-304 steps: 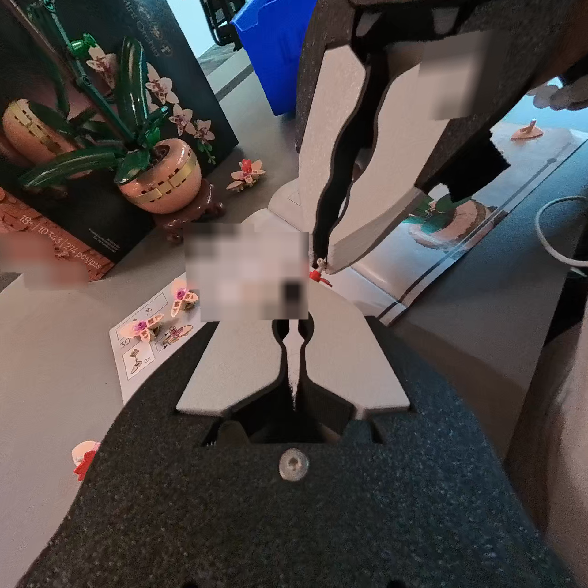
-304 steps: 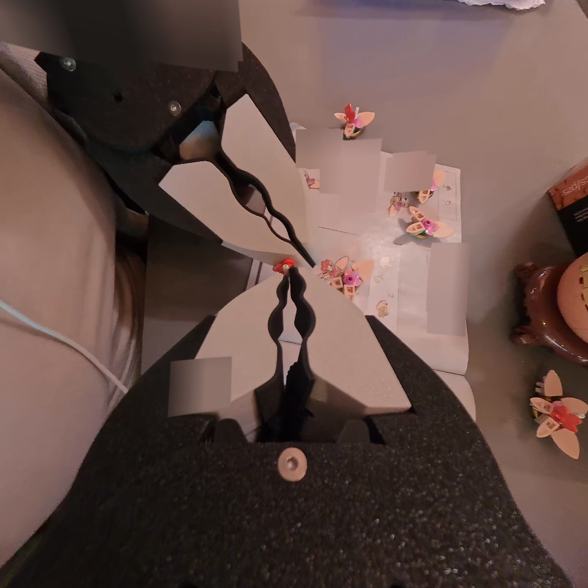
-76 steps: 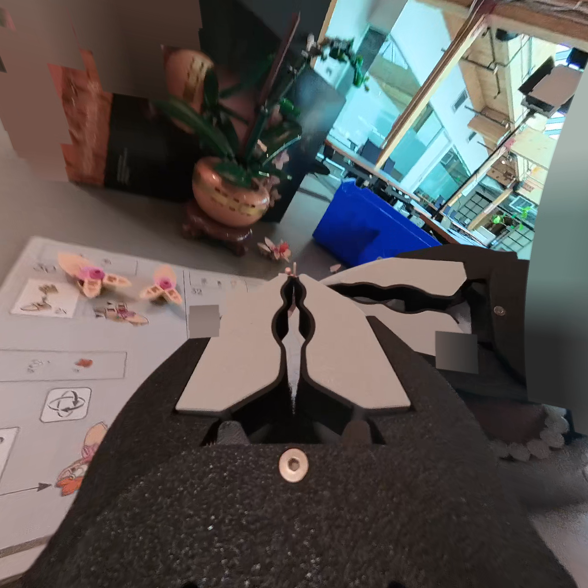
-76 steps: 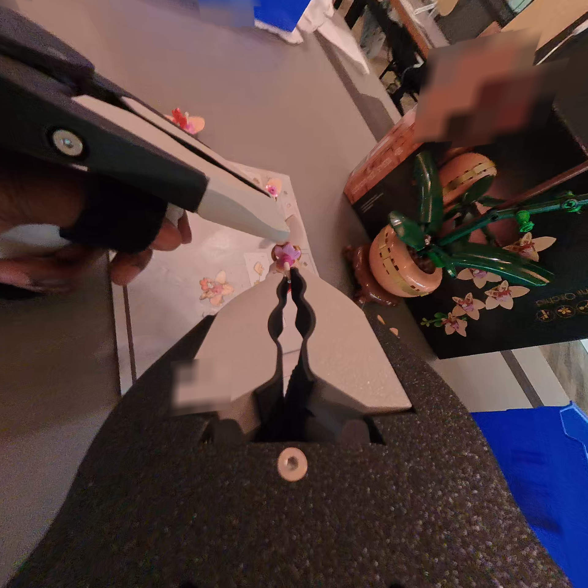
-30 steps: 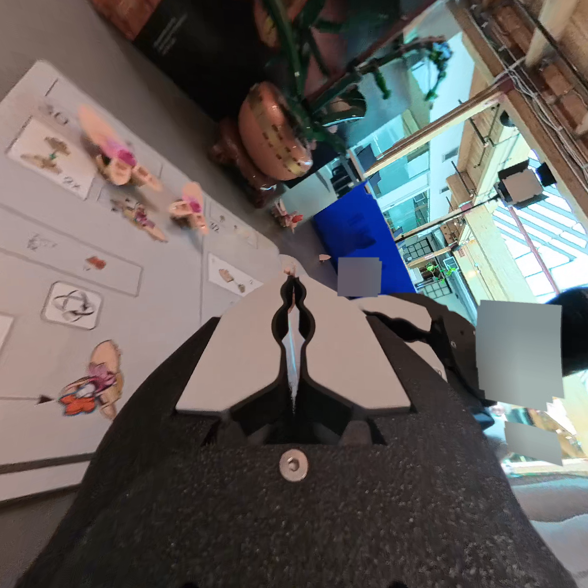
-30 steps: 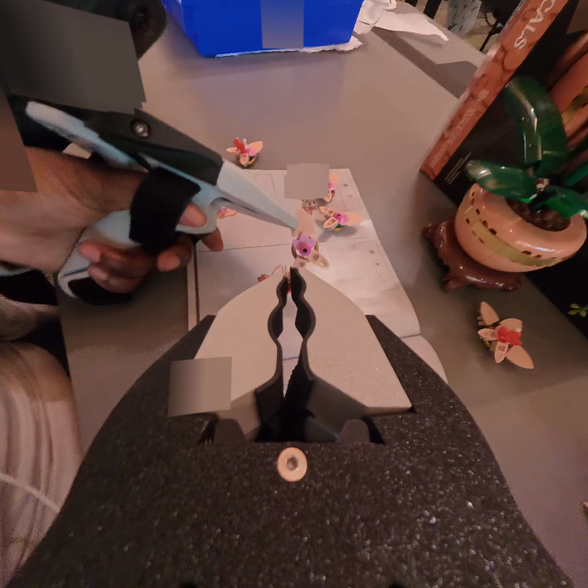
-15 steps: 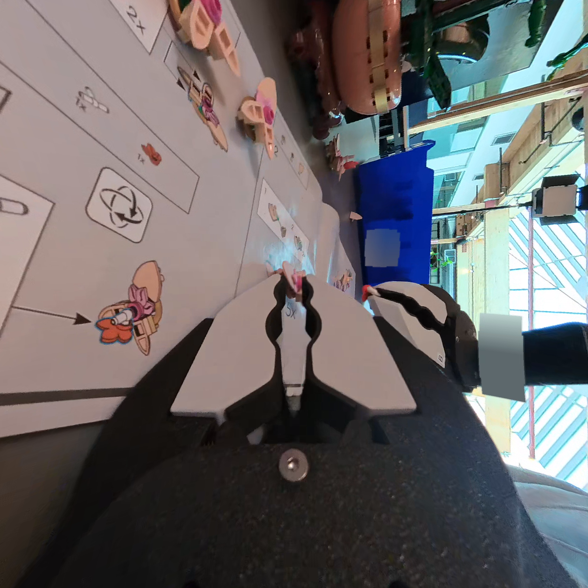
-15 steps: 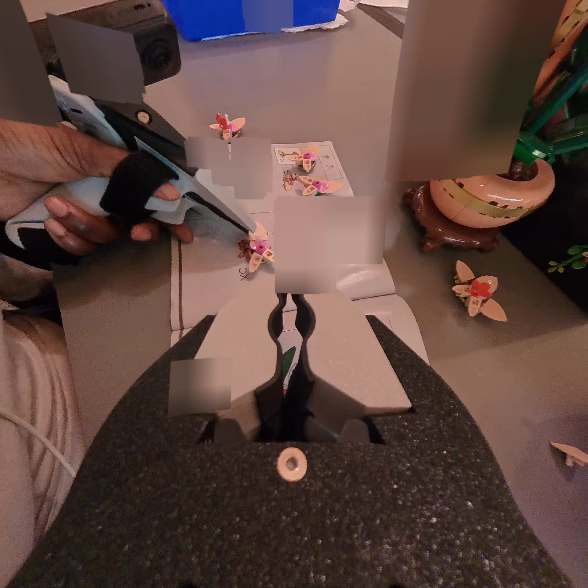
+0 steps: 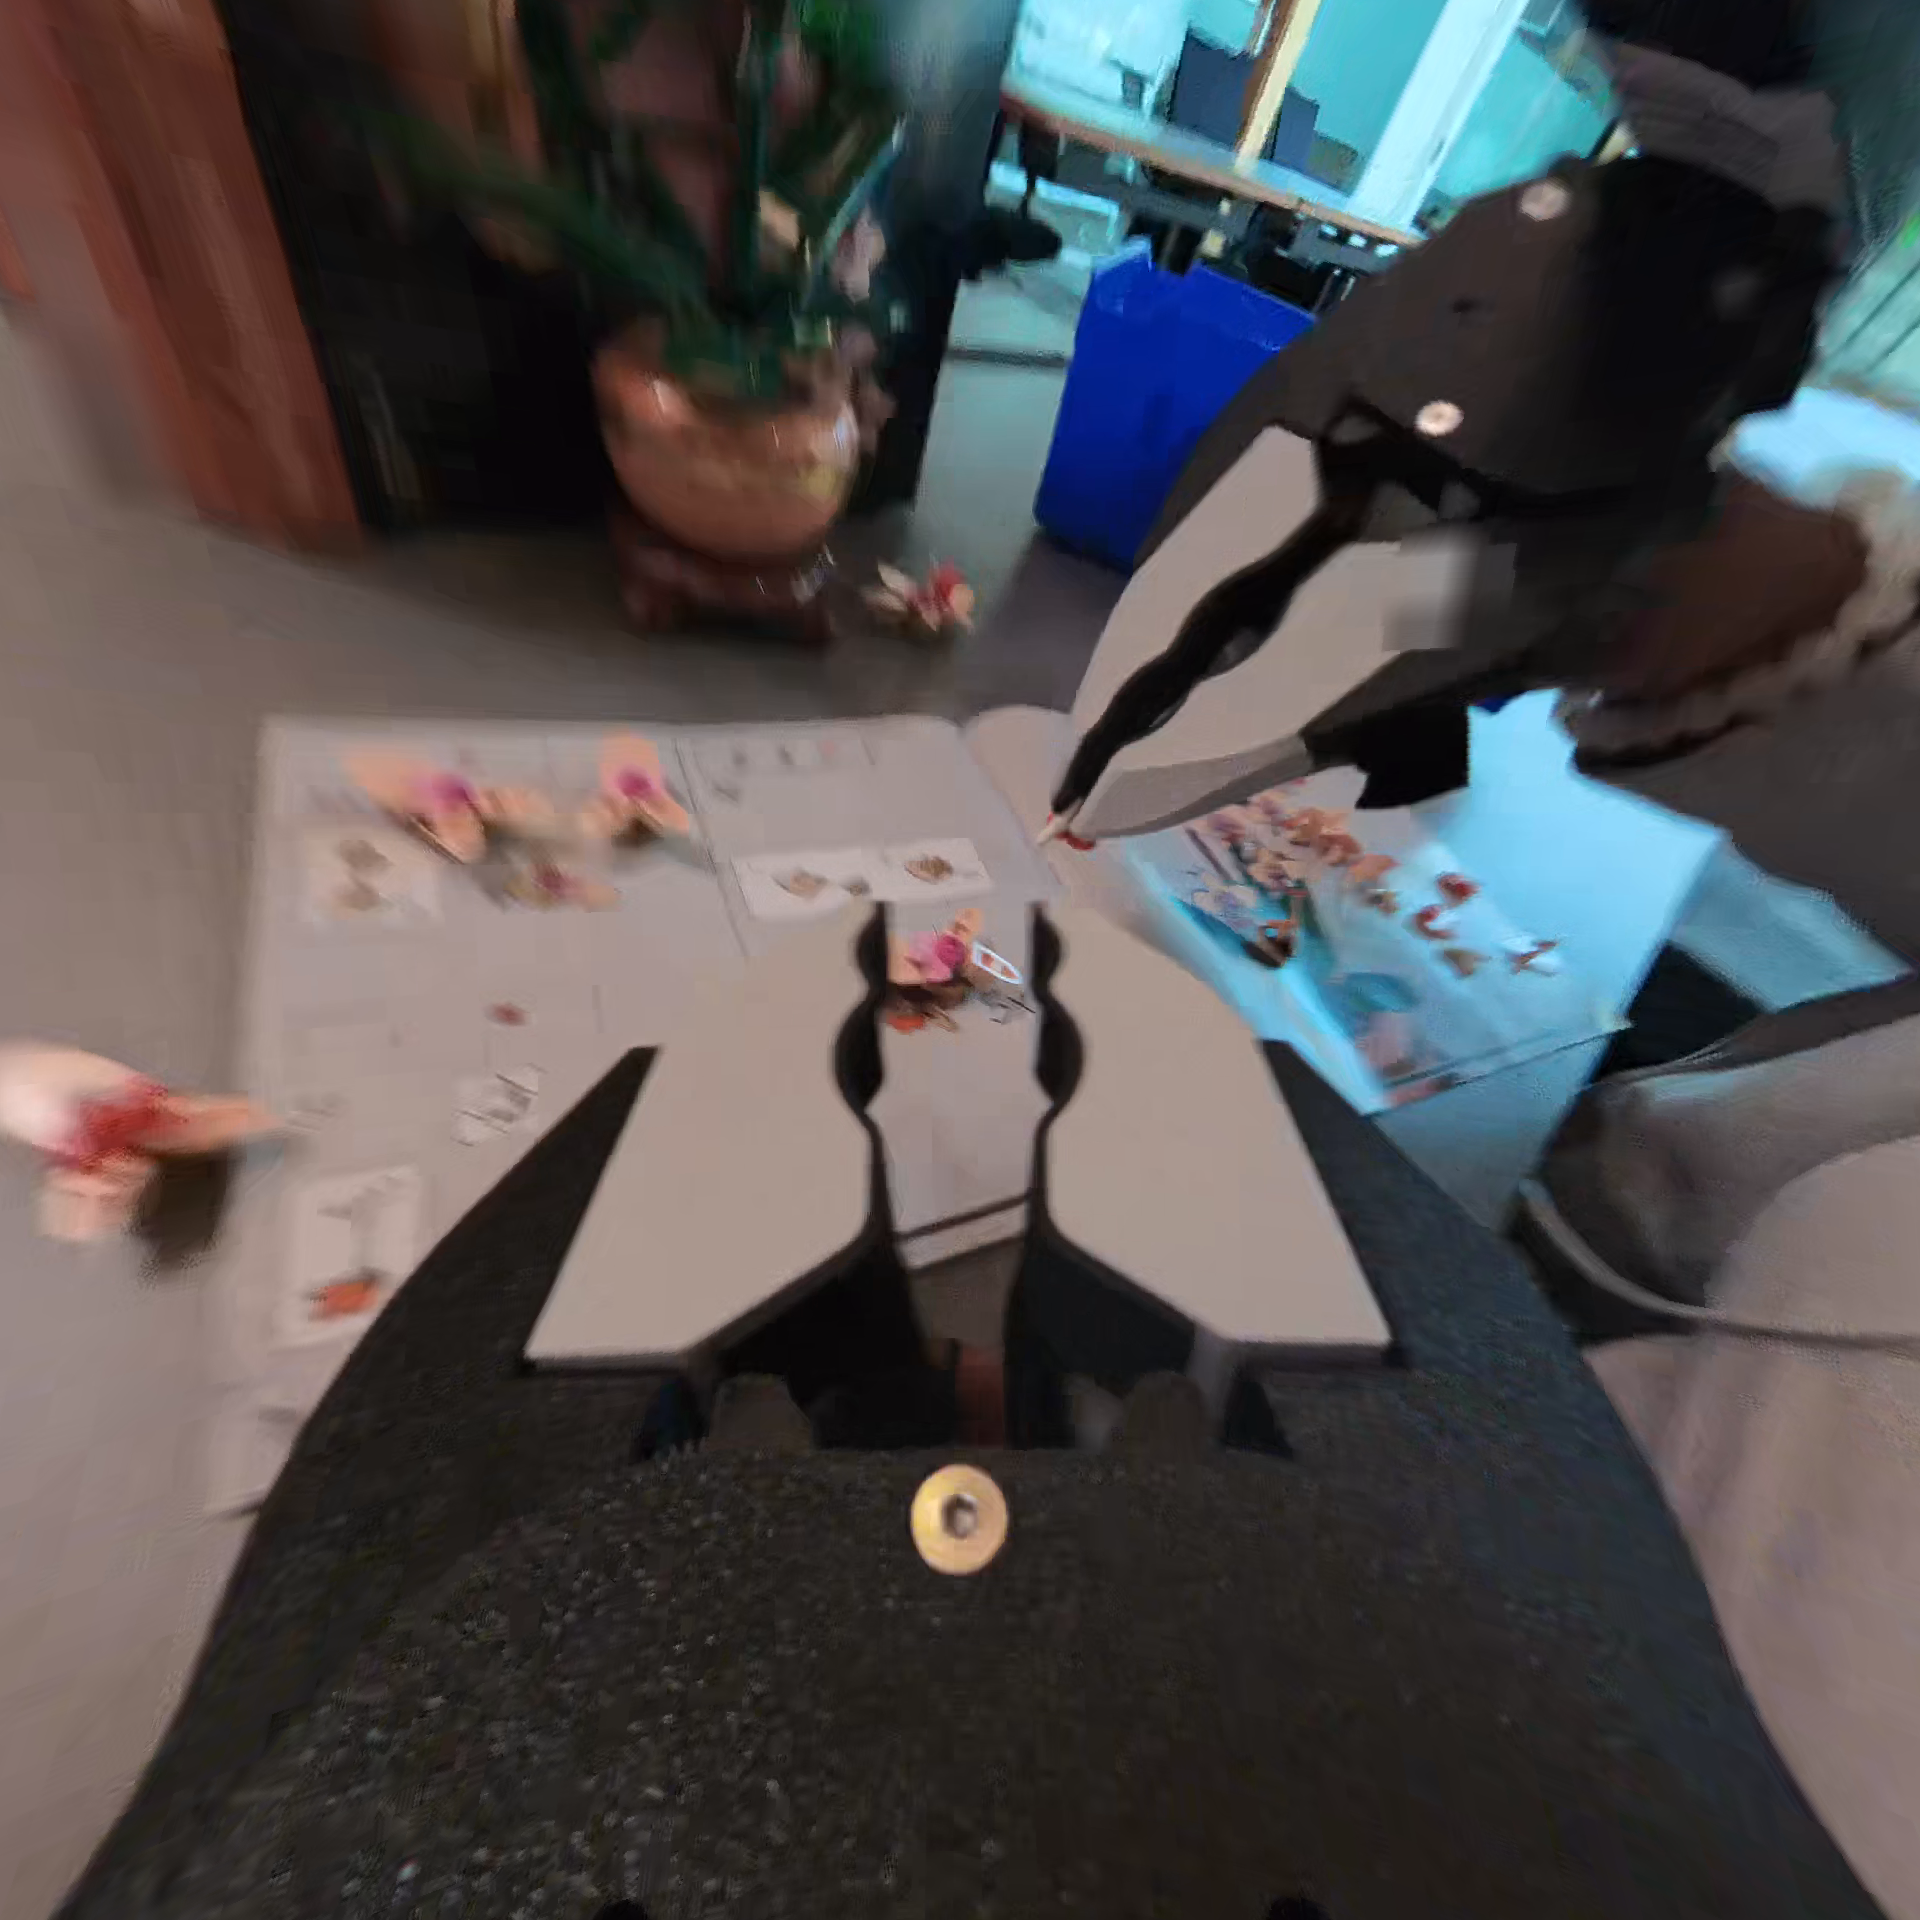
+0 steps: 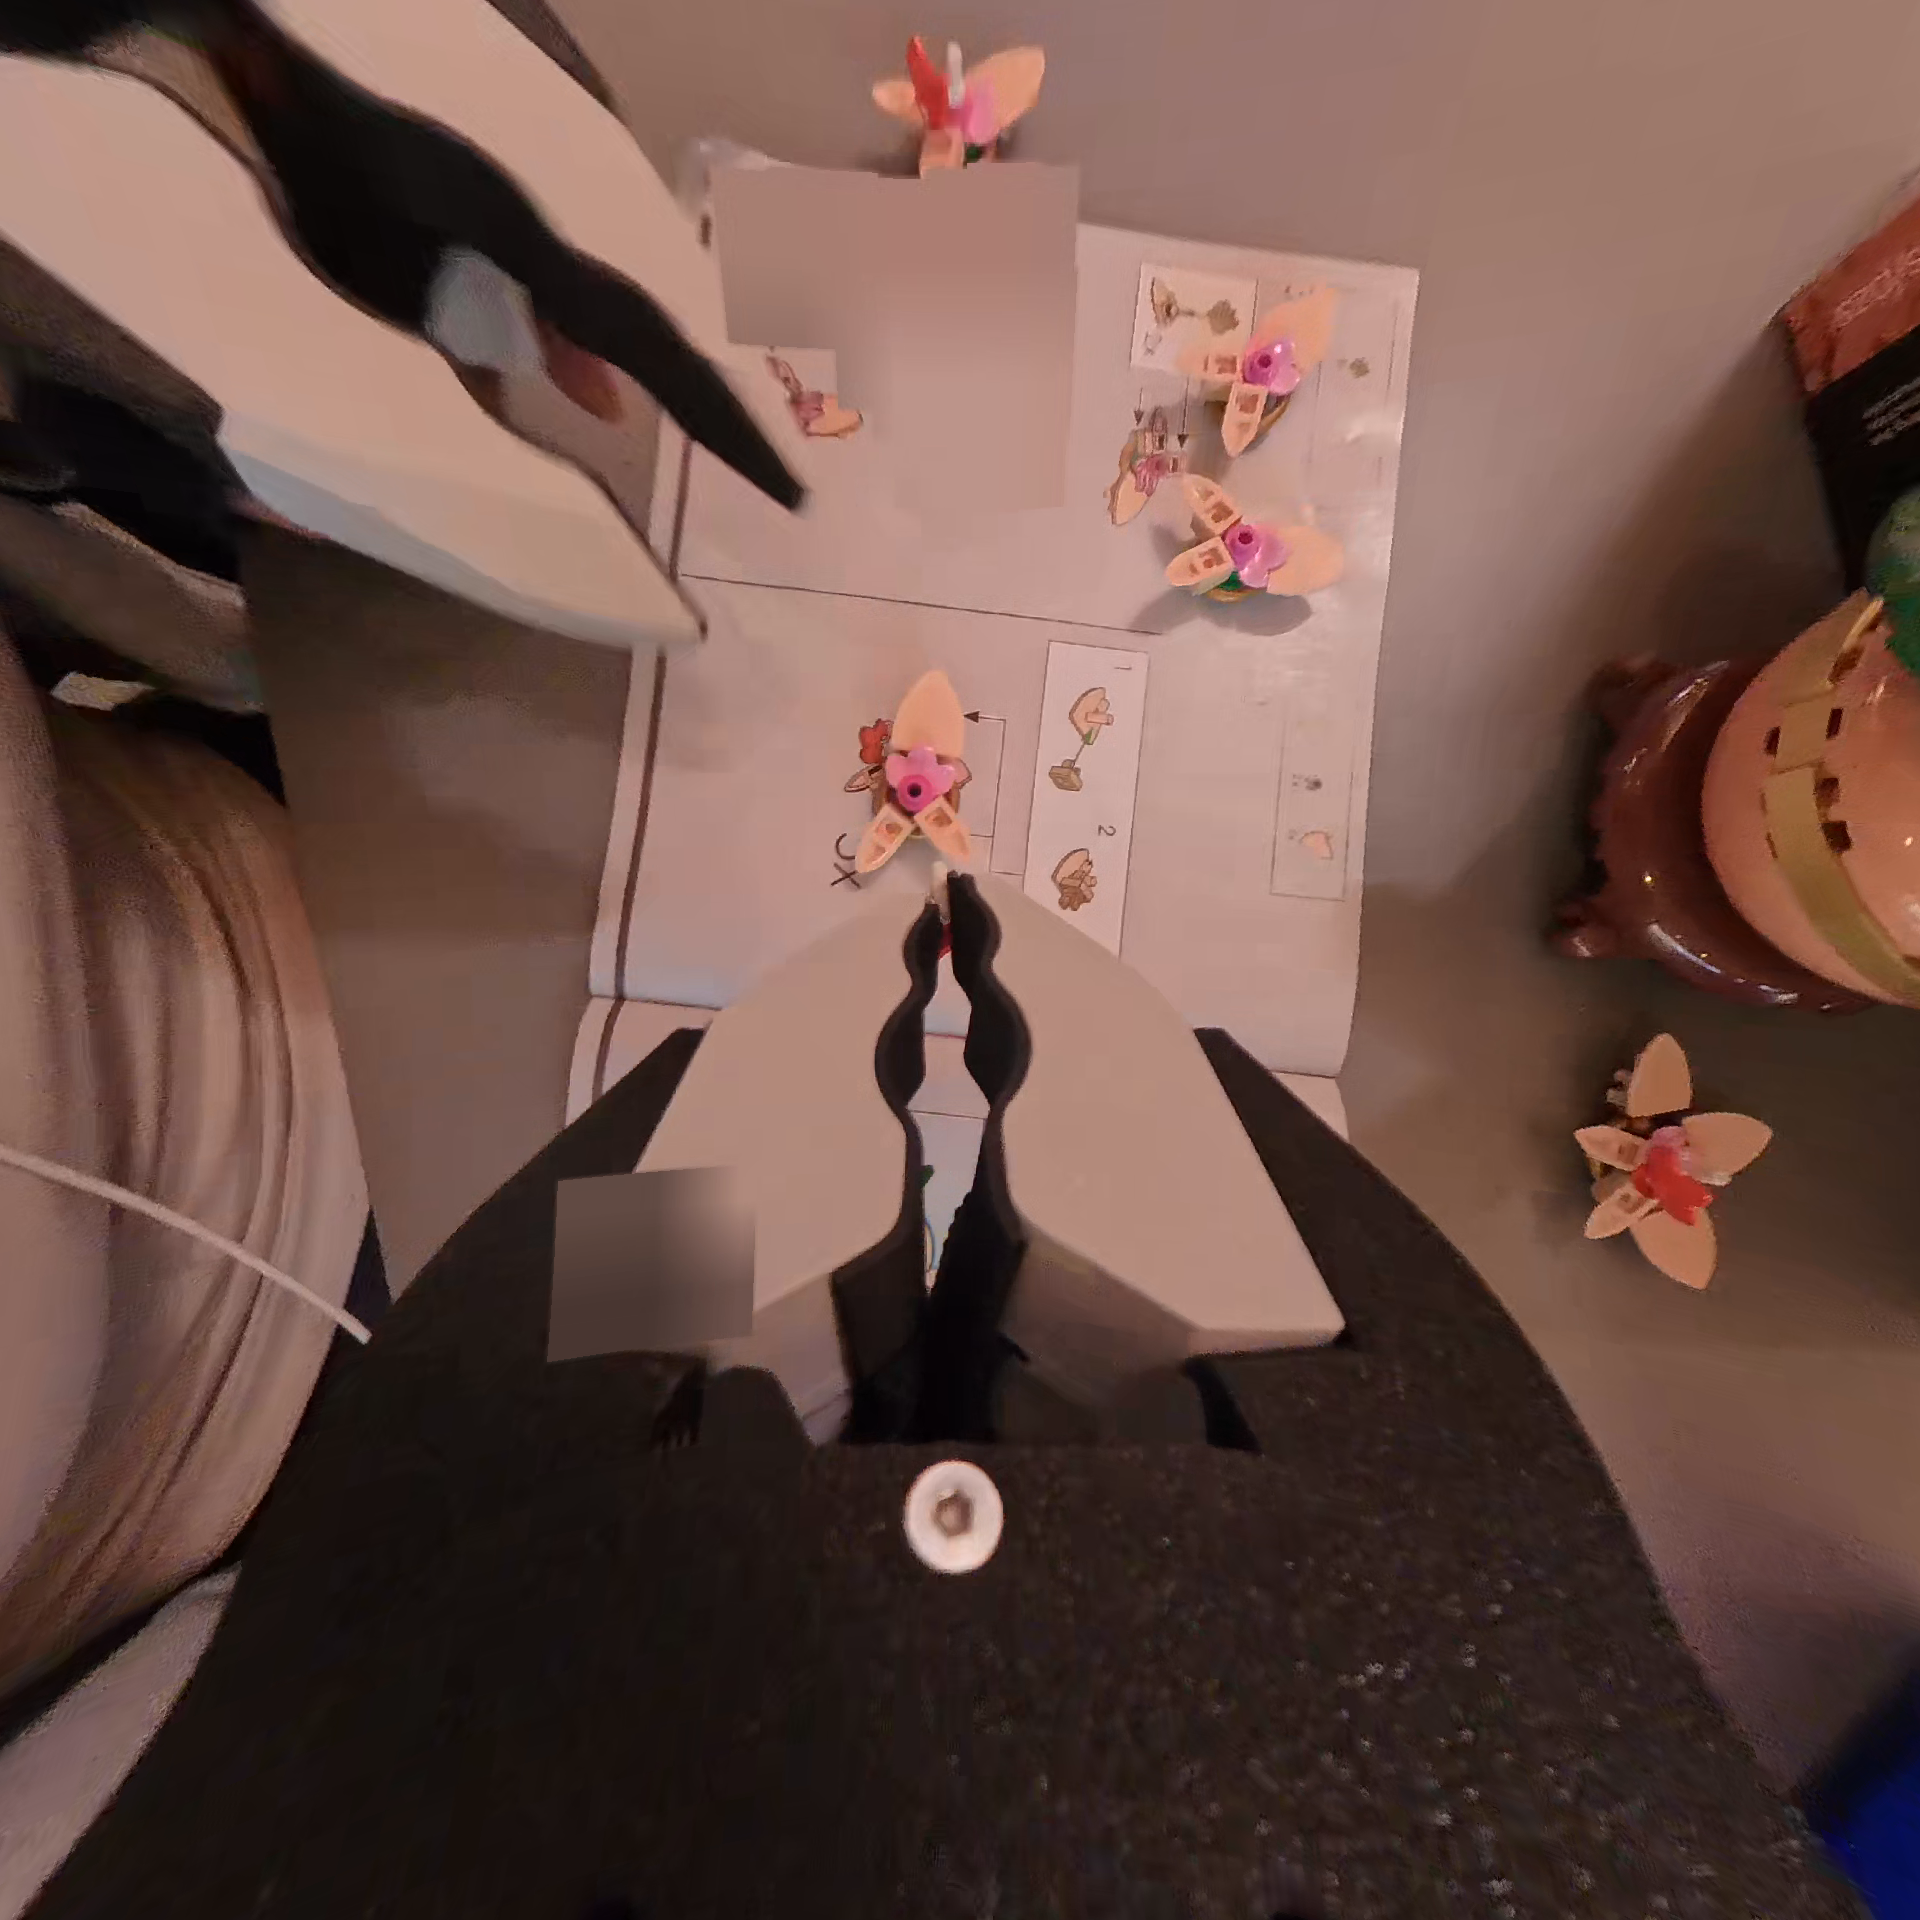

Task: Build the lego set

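A tan and pink lego flower (image 10: 920, 774) lies on the open instruction booklet (image 10: 1195, 707). In the left wrist view this flower (image 9: 940, 966) shows between the fingers of my left gripper (image 9: 956, 914), which is open, empty and above it. My right gripper (image 10: 948, 883) is shut on a small white and red lego piece (image 10: 940, 881), with its tips just short of the flower. It shows in the left wrist view (image 9: 1065, 831) at the right, with the small piece (image 9: 1058, 831) at its tips. The left gripper (image 10: 790, 499) reaches in from the upper left in the right wrist view.
Two more pink-centred flowers (image 10: 1252, 369) (image 10: 1247, 551) lie on the booklet's far part. A red-centred flower (image 10: 1652, 1169) lies on the grey table at the right, another (image 10: 956, 99) beyond the booklet. The lego orchid pot (image 10: 1787, 821), the set's box (image 10: 1860, 301) and a blue bin (image 9: 1153, 395) stand around.
My left gripper has opened, let the flower go onto the booklet and drawn back and up. My right gripper has stayed shut on the small piece and moved close to the flower.
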The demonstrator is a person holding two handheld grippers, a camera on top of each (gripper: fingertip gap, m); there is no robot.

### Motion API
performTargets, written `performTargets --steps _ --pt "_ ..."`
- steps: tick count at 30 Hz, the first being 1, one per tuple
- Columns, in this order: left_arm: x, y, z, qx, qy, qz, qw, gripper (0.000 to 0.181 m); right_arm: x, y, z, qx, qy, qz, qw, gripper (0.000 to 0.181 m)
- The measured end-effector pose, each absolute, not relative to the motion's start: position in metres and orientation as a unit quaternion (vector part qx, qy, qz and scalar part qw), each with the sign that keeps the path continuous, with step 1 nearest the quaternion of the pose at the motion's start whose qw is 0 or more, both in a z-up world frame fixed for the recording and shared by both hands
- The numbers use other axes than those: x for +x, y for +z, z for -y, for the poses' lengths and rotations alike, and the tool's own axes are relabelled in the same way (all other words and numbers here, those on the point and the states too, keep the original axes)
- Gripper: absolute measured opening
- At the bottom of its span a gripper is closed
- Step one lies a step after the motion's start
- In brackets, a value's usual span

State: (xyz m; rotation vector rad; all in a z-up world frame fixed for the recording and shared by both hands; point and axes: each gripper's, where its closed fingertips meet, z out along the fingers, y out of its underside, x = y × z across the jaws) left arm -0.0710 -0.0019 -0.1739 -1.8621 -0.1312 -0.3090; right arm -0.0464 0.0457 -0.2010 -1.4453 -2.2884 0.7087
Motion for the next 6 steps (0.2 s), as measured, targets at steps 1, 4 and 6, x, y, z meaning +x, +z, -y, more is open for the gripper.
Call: performTargets --steps 1,4,6 --pt "-0.079 -0.168 0.005 -0.79 -0.079 0.035 0.607 0.007 -0.049 -0.201 -0.046 -0.514 0.23 0.811 0.16 0.002" --pt "-0.107 -0.155 0.016 -0.76 0.017 0.029 0.649 0.0 -0.053 -0.206 -0.046 -0.529 0.158 0.824 0.123 0.002" --pt "-0.116 -0.145 0.029 -0.73 -0.027 0.047 0.682 0.0 -0.05 -0.211 -0.044 -0.537 0.117 0.83 0.092 0.002"
